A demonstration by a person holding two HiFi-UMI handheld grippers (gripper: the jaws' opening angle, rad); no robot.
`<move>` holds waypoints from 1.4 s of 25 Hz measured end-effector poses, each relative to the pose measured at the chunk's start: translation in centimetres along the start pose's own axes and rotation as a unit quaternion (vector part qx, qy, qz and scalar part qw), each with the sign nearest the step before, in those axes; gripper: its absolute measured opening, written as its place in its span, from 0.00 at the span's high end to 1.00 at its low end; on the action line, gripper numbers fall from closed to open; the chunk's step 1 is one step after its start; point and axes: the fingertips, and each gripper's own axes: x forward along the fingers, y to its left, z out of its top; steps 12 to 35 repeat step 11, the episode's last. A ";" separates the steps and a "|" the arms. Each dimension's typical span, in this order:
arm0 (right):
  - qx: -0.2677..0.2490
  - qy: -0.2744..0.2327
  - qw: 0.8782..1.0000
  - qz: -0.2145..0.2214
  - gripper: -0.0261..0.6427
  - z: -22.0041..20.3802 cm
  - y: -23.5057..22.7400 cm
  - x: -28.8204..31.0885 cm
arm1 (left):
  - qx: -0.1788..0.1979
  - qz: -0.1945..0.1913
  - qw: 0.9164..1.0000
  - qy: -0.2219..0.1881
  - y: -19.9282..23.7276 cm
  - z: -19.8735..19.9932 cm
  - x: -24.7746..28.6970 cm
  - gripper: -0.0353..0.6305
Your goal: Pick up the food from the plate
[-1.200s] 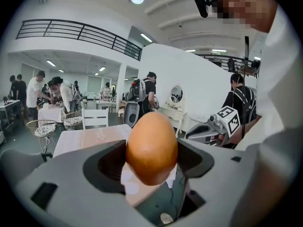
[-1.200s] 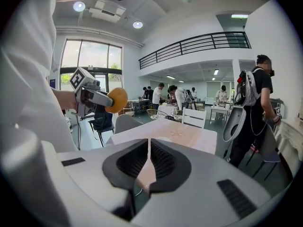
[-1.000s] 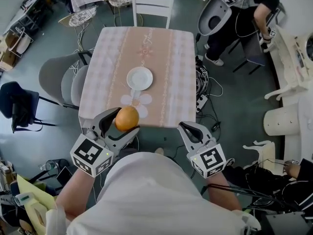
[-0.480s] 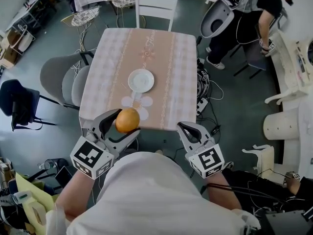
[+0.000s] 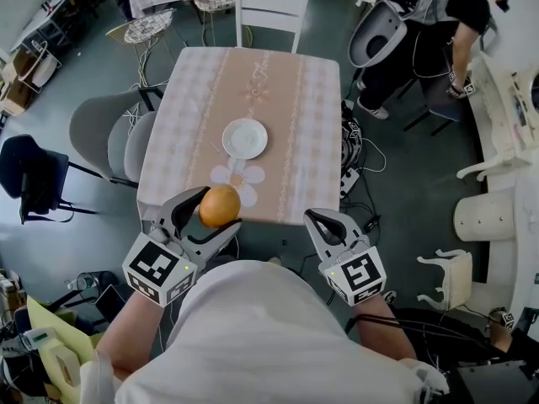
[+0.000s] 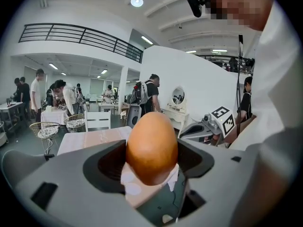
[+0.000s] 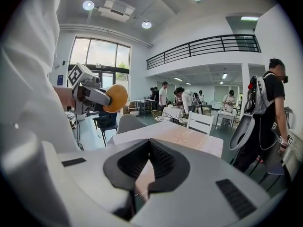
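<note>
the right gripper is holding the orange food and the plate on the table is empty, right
No: the left gripper holds the orange food, as the left gripper view shows. The right gripper is shut on nothing. The plate on the table is empty.

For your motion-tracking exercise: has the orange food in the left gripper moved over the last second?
No. The orange food stays over the table's near edge, beside the cloth's flower print, clamped in the left gripper.
</note>
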 end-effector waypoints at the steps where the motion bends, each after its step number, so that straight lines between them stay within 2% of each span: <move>1: 0.000 0.001 1.000 0.000 0.94 0.0 0.0 0.0 | 0.000 -0.001 1.000 0.000 0.1 -0.1 0.0 0.44; 11: -0.005 0.011 1.000 -0.004 0.94 0.4 0.4 0.7 | -0.002 -0.013 1.000 0.003 0.9 -0.2 0.1 0.44; 35: -0.005 0.011 1.000 -0.004 0.94 0.4 0.4 0.7 | -0.002 -0.013 1.000 0.003 0.9 -0.2 0.1 0.44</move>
